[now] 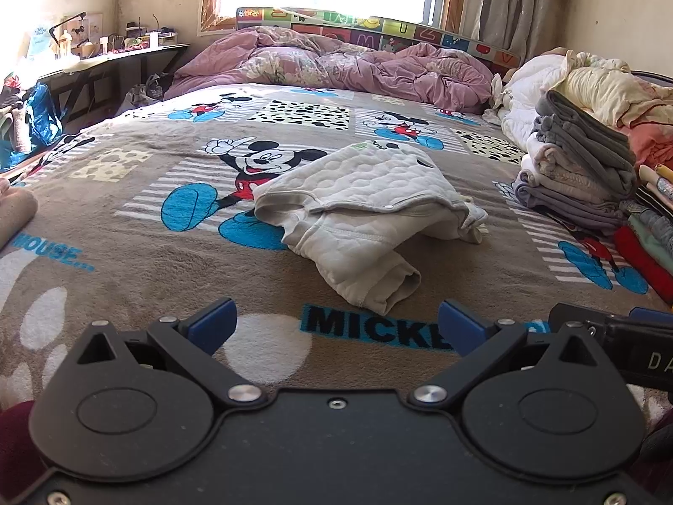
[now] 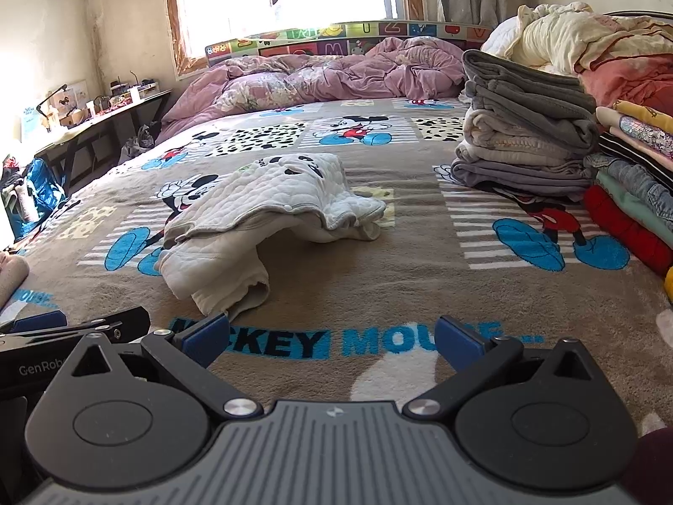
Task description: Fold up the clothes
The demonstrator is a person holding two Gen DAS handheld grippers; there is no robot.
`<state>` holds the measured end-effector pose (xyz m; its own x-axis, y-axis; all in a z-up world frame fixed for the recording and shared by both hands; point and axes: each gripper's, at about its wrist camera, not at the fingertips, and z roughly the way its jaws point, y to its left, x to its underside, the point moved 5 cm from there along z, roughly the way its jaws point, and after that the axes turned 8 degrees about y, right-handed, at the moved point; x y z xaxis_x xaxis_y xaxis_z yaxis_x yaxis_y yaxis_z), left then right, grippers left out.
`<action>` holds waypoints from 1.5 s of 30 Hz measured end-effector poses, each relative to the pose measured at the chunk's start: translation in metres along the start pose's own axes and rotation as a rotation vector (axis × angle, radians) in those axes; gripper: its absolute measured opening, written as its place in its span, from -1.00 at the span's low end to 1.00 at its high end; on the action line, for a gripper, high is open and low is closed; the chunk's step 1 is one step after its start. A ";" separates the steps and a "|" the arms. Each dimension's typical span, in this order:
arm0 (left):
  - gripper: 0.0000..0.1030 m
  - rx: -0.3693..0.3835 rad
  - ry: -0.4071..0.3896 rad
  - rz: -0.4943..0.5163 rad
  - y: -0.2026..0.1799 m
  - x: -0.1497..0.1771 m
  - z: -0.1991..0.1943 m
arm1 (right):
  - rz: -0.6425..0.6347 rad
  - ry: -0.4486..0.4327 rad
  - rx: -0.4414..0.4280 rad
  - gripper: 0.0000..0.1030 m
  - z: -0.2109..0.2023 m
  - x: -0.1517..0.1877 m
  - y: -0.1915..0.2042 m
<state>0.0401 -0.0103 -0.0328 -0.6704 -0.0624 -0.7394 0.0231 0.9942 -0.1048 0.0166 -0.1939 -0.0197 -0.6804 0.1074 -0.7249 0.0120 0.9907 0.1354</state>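
1. Cream-white quilted cotton garment (image 1: 357, 206) lies crumpled mid-bed on the brown Mickey-print fleece blanket (image 1: 139, 261), one thick part flopped toward the cameras, top layer draped over it w/ a hollow gap beneath (right wrist view).
2. Left gripper (image 1: 336, 324): jaws spread wide, nothing held, near the "MICKEY" lettering, short of the garment. Right gripper (image 2: 332, 336): jaws equally wide, empty, just beside the left one.
3. Risk: layers overlap, so a pinch at the near flopped part prob. takes two plies at once; the piece would lift as a lump, not spread flat.
4. Risk: fleece pile is soft; a low pinch could catch blanket along w/ cloth and drag it.
5. Risk: tall stack of folded grey and white clothes (image 2: 525, 126) sits to the right, apart from the garment; a wide swing of the right arm could topple it, or the multicoloured folded pile (image 2: 631, 193) just beside it.
6. Hard to tell: garment type, where sleeves/legs and collar are; far edge hidden by its own bulk. Snap-like dot on the edge is too small to confirm.
7. Cut off: pinkish cloth at far left edge (image 1: 14, 214), only partly in frame. Window glare washes out the back of the room.
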 end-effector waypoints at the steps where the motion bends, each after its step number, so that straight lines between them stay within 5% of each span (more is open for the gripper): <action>1: 1.00 -0.001 0.001 0.000 0.000 0.000 0.000 | 0.004 -0.003 0.002 0.99 0.000 0.000 -0.001; 12: 1.00 -0.028 0.026 0.005 0.000 0.004 0.011 | 0.015 -0.009 -0.017 0.99 0.012 -0.003 -0.009; 26: 1.00 -0.046 0.079 0.014 -0.005 0.010 0.045 | 0.121 -0.018 -0.205 0.99 0.055 0.016 -0.041; 35: 1.00 -0.037 0.093 0.048 -0.012 -0.014 0.074 | 0.272 -0.120 -0.311 0.99 0.063 0.006 -0.069; 45: 0.98 -0.028 0.016 0.036 -0.008 -0.056 0.107 | 0.316 -0.087 -0.307 0.99 0.075 -0.003 -0.084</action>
<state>0.1564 -0.0243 -0.0618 -0.6813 -0.0257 -0.7316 0.0268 0.9978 -0.0600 0.0725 -0.2710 -0.0802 -0.6143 0.4205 -0.6677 -0.0173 0.8387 0.5442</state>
